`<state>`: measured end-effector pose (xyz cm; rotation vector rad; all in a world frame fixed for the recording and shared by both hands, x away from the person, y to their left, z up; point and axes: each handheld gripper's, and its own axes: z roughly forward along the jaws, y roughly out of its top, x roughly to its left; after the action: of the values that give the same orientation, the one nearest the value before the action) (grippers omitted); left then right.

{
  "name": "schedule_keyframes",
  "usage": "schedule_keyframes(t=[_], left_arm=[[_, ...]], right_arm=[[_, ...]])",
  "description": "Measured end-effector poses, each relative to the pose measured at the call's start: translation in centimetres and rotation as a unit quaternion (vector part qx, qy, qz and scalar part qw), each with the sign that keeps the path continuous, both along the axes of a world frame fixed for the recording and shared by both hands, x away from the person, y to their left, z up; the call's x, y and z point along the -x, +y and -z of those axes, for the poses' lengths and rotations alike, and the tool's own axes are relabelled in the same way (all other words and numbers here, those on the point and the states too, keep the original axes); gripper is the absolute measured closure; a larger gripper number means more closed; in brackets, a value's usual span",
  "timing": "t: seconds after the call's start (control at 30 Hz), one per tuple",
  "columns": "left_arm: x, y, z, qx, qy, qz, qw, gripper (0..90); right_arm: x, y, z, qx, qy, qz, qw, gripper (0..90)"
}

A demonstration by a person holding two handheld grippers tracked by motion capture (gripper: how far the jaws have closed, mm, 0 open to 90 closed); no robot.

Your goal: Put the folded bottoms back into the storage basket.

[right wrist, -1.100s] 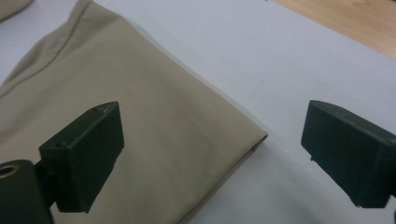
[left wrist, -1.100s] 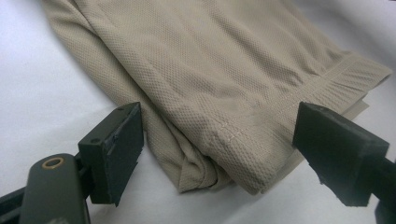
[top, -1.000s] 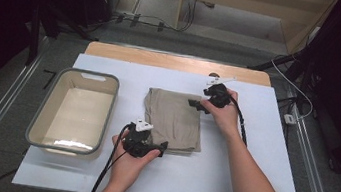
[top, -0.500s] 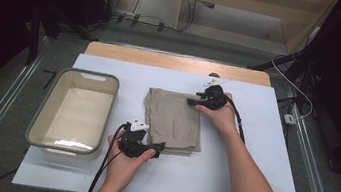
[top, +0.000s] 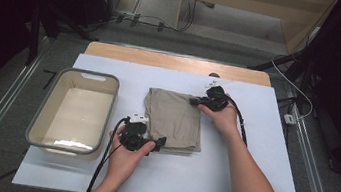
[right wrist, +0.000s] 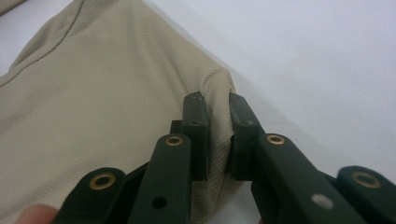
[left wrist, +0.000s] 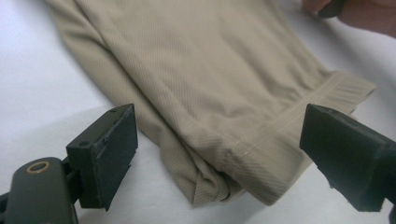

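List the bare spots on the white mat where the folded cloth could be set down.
Free: the near strip of the white mat, between the forearms; the right side, past the right gripper; the far strip along the wooden edge. Crowded: the middle, where the tan cloth lies with the left gripper at its near corner, and the left, taken by the grey bin.

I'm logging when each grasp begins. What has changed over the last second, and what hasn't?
The right gripper has just closed its jaws and now pinches the far right corner of the folded beige cloth. The left gripper has slid a little toward the cloth's near edge, its jaws wide open around the near corner, not gripping. The cloth lies folded where it was, and the grey bin has not moved.
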<state>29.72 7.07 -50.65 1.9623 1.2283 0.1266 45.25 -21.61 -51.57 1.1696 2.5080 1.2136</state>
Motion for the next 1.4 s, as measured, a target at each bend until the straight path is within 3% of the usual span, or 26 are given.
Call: schedule_keyframes(t=[0.1, 0.2, 0.23, 0.43, 0.8, 0.97, 1.4], left_arm=[[0.1, -0.4, -0.1, -0.022, -0.005, -0.01, 0.9997, 11.5], [0.2, -0.6, 0.0, -0.026, -0.006, -0.011, 0.9996, 11.8], [0.2, -0.7, -0.1, -0.023, -0.004, -0.006, 0.9997, 15.5], [0.5, -1.6, 0.1, -0.031, -0.011, -0.008, 0.9994, 18.9], [0.7, -1.7, 0.1, -0.014, -0.005, -0.002, 0.9999, 37.6], [0.7, -1.8, 0.4, 0.009, 0.001, 0.004, 1.0, 48.5], [0.8, -1.9, 0.5, 0.025, 0.002, 0.016, 0.9996, 63.2]], right_arm=[[0.2, -0.2, -0.2, 0.005, -0.005, 0.005, 1.0, 81.3], [0.5, -0.1, -0.6, 0.022, -0.014, 0.006, 0.9997, 81.9], [0.6, -0.1, -0.7, 0.023, -0.016, 0.006, 0.9996, 82.1], [1.0, -0.3, -1.0, 0.02, -0.022, 0.004, 0.9995, 82.3], [1.8, -0.7, -1.6, 0.017, -0.033, 0.005, 0.9993, 82.3], [2.0, -0.8, -1.4, 0.002, -0.026, 0.014, 0.9996, 82.3], [2.4, -1.1, -1.6, -0.009, -0.034, 0.012, 0.9993, 82.2]])
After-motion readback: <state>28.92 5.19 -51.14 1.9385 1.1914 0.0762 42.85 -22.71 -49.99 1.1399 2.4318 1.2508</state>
